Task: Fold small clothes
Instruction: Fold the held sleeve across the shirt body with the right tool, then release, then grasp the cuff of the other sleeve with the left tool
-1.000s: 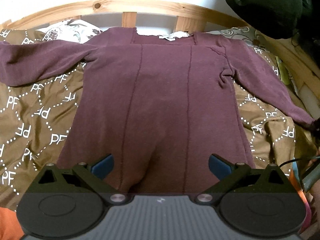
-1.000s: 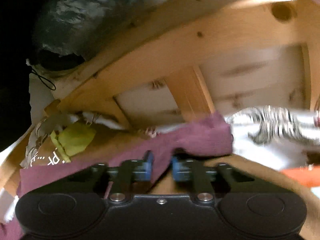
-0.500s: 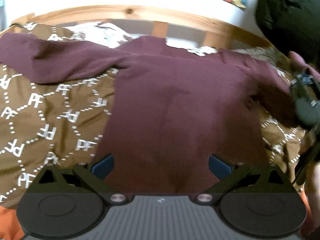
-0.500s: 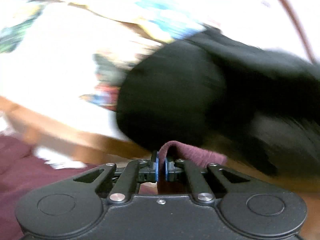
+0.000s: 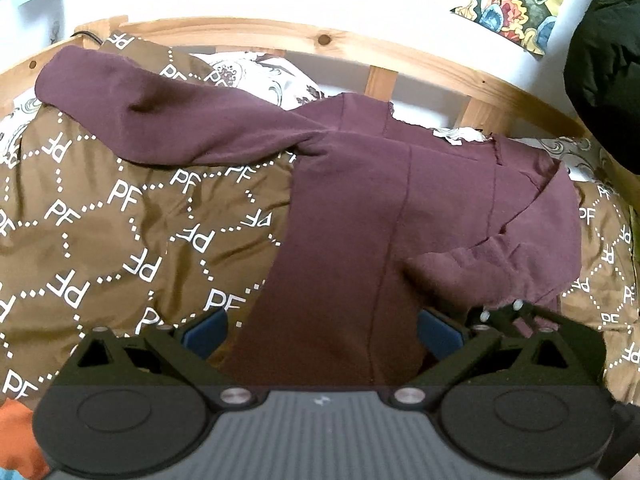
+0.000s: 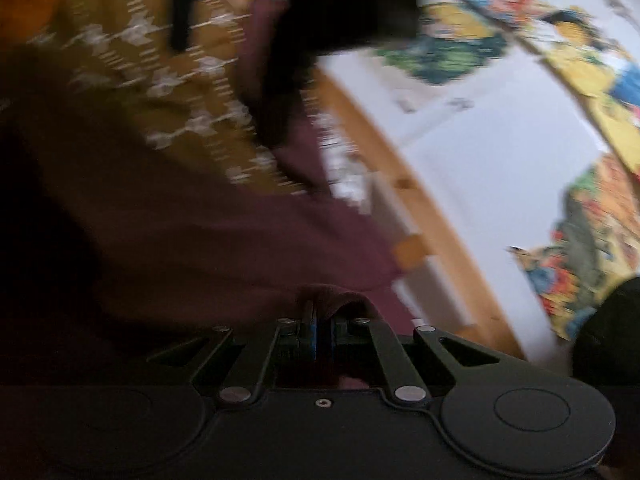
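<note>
Maroon knit fills most of what I see: the sweater (image 5: 360,216) lies spread on the bed, over a brown quilt (image 5: 120,216) printed with white letters, its neckline toward the headboard (image 5: 400,56) of pale wood. One long sleeve (image 5: 160,120) stretches out flat toward the bed's left edge, near the head corner. The other sleeve (image 5: 500,264) is folded in across the body, its cuff end lying on the chest panel just beside my left gripper's right-hand finger.

My left gripper (image 5: 320,332) hovers low over the hem at the foot side of the sweater, jaws spread wide with nothing between the blue pads (image 5: 206,330); one pad sits over the quilt just off the garment's edge, the other over the folded sleeve.

My right gripper (image 6: 320,322) has its jaws clenched on a fold of the maroon cloth, which bunches up between the tips. That view is heavily blurred; I can make out the quilt, the wooden headboard rail and colourful pictures (image 6: 560,64) on the white wall (image 6: 480,140).

A patterned white pillow (image 5: 260,76) shows by the headboard, a black garment (image 5: 608,80) hangs at the right, and something orange (image 5: 16,436) sits at the near left corner.
</note>
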{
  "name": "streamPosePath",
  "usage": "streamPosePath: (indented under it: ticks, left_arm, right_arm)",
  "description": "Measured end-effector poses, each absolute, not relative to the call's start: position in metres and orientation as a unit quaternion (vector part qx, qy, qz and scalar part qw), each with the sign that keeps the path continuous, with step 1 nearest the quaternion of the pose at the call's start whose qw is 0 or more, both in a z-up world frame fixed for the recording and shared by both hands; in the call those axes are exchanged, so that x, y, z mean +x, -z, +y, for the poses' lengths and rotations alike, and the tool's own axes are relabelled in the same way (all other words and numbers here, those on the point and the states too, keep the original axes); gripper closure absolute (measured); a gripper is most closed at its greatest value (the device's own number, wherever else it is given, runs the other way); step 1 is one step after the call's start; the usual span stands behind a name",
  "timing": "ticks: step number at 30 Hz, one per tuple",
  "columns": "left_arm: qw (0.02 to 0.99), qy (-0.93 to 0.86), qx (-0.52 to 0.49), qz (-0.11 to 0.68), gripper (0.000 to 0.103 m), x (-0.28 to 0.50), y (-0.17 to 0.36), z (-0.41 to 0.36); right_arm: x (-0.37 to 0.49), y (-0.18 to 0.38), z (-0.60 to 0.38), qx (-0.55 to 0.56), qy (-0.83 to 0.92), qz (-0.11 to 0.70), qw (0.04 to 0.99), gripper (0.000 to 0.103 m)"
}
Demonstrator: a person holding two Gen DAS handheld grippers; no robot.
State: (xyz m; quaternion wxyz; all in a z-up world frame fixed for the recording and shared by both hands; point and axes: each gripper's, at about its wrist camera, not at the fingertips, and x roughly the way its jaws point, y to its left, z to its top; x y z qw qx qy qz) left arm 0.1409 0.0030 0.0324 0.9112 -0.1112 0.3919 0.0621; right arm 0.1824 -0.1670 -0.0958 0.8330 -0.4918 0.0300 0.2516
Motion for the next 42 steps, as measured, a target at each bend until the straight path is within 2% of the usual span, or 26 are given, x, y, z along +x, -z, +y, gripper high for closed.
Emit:
streamPosePath:
  ticks: [3,6,8,10,11,13,16,18,19,20,23,25,29,33,35,42]
  left_arm:
    - [0.912,-0.059,-0.111,0.391,0.001,0.142,-0.032,0.001]
    - [0.913,-0.057,-0.110,0.389,0.001,0.141,-0.032,0.000]
    - [0.913,-0.057,-0.110,0.389,0.001,0.141,-0.032,0.000]
    - [0.912,-0.059,-0.112,0.390,0.001,0.141,-0.032,0.000]
    - [0.912,-0.059,-0.112,0.390,0.001,0.141,-0.033,0.001]
    - [0.912,-0.059,-0.112,0.389,0.001,0.141,-0.033,0.001]
    - [0.912,-0.061,-0.112,0.389,0.001,0.140,-0.033,0.002]
    - [0.911,-0.063,-0.116,0.392,0.001,0.141,-0.032,0.003]
    - [0.910,-0.063,-0.117,0.393,0.001,0.141,-0.032,0.003]
    - [0.909,-0.064,-0.119,0.393,0.001,0.141,-0.032,0.004]
    - [0.909,-0.075,-0.127,0.390,0.001,0.142,-0.032,0.007]
    - [0.910,-0.085,-0.136,0.384,0.001,0.141,-0.033,0.010]
    - [0.911,-0.094,-0.146,0.374,0.001,0.141,-0.033,0.013]
    - [0.906,-0.092,-0.151,0.384,0.001,0.148,-0.026,0.011]
    - [0.905,-0.091,-0.148,0.388,0.001,0.152,-0.021,0.009]
    - [0.895,-0.102,-0.100,0.423,0.001,0.172,0.008,-0.006]
  right_arm:
    - [0.184,0.096,-0.168,-0.481,-0.269,0.064,0.832,0.096]
    - [0.182,0.080,-0.173,-0.417,-0.291,0.105,0.855,0.086]
    - [0.184,0.067,-0.177,-0.365,-0.307,0.127,0.870,0.069]
    - [0.185,0.056,-0.180,-0.327,-0.320,0.140,0.878,0.058]
    - [0.185,0.052,-0.183,-0.302,-0.325,0.152,0.883,0.054]
    - [0.193,0.045,-0.192,-0.224,-0.334,0.195,0.895,0.053]
    - [0.211,0.042,-0.208,-0.097,-0.327,0.257,0.904,0.054]
    - [0.216,0.042,-0.219,-0.041,-0.311,0.266,0.912,0.058]
    - [0.216,0.042,-0.222,-0.033,-0.300,0.256,0.918,0.068]
    - [0.213,0.041,-0.221,-0.047,-0.295,0.239,0.924,0.080]
    - [0.194,0.037,-0.207,-0.126,-0.306,0.181,0.926,0.092]
    - [0.175,0.040,-0.192,-0.202,-0.335,0.147,0.909,0.095]
    - [0.147,0.056,-0.168,-0.321,-0.383,0.127,0.857,0.094]
    - [0.148,0.050,-0.179,-0.304,-0.386,0.148,0.858,0.072]
    - [0.157,0.044,-0.191,-0.281,-0.374,0.157,0.870,0.053]
    - [0.200,0.024,-0.256,-0.199,-0.254,0.161,0.933,0.031]
